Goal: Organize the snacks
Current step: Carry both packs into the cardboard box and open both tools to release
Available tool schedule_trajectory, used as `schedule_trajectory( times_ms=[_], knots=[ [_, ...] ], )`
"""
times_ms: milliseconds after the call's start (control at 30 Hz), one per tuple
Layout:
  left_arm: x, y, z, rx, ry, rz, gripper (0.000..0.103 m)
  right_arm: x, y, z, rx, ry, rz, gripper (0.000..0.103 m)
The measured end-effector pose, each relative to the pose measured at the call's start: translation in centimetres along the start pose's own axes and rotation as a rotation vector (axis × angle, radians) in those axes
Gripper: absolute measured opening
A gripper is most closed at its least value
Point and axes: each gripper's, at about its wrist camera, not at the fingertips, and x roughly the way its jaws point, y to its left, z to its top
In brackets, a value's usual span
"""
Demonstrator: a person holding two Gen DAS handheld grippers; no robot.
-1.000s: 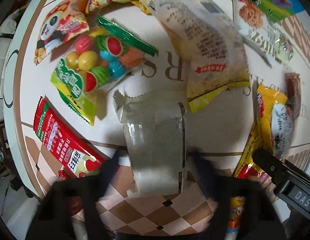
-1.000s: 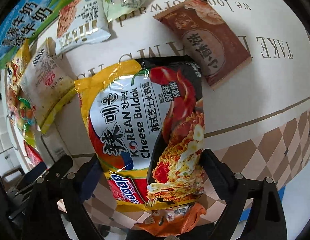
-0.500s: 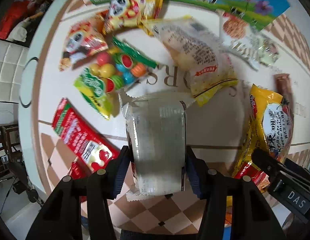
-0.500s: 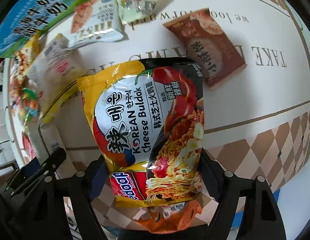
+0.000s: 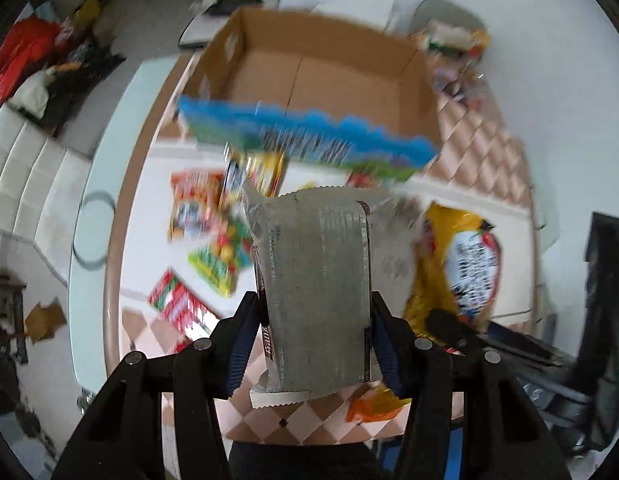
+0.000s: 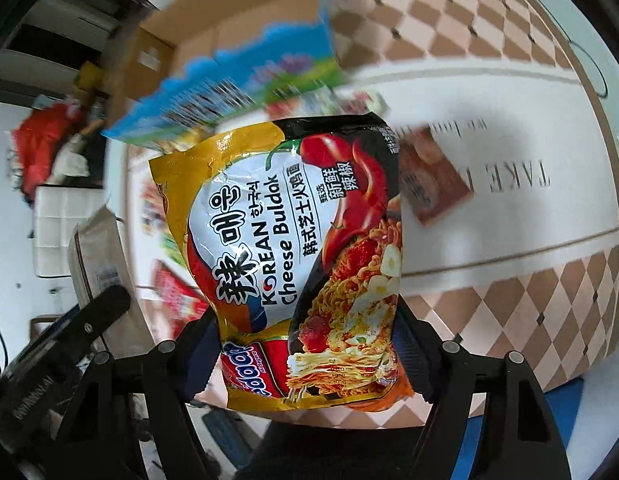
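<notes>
Both grippers pointing steeply down over table (image 6: 509, 92). Left gripper (image 5: 317, 344) clamped on silver packet (image 5: 317, 280); right gripper (image 6: 305, 344) clamped on noodle bag (image 6: 293, 240). Cardboard box (image 5: 309, 76) beyond, seemingly empty, view blurred.

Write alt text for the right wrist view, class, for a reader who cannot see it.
The right tool grips a yellow and black Korean cheese noodle packet, lifted above a white table with a brown checkered border. Behind it stand an open cardboard box and a blurred blue and green bag; a brown snack packet lies on the table.
</notes>
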Motion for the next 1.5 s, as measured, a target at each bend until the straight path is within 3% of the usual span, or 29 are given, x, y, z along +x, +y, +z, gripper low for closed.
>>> schedule_trajectory(
  times_ms=[200,333,533,667,867,1133,1233,1267,1333,1500],
  knots=[
    [1.8,-1.0,11.3,0.079,-0.029,0.012,0.051,-3.2,4.6,7.4,-0.011,-0.069,0.035,0.079],
    [4.5,0.3,18.8,0.092,0.018,0.015,0.051,-3.6,7.8,13.7,0.001,-0.095,0.02,0.079],
    [11.8,2.9,28.2,0.081,0.154,-0.001,0.051,1.8,11.9,24.8,0.02,-0.054,-0.058,0.079],
    [17.8,4.0,32.3,0.077,0.251,-0.005,0.051,7.0,12.2,29.7,0.044,-0.006,-0.102,0.079],
    [23.4,4.3,34.7,0.09,0.337,-0.004,0.051,13.2,11.5,33.6,0.048,0.05,-0.188,0.079],
    [25.8,3.6,34.6,0.124,0.39,-0.002,0.054,16.3,11.5,35.1,0.056,0.084,-0.218,0.079],
    [25.9,3.7,34.6,0.113,0.375,-0.025,0.055,16.9,12.4,35.1,0.045,0.115,-0.219,0.08],
    [25.6,3.9,34.6,0.117,0.36,-0.02,0.06,17.1,12.5,35.1,0.044,0.132,-0.225,0.082],
    [25.4,3.7,34.6,0.14,0.342,-0.007,0.082,17.6,12.0,36.1,0.039,0.135,-0.227,0.093],
    [24.3,3.7,34.6,0.154,0.313,-0.005,0.085,16.6,13.9,35.5,-0.006,0.124,-0.253,0.096]
  ],
)
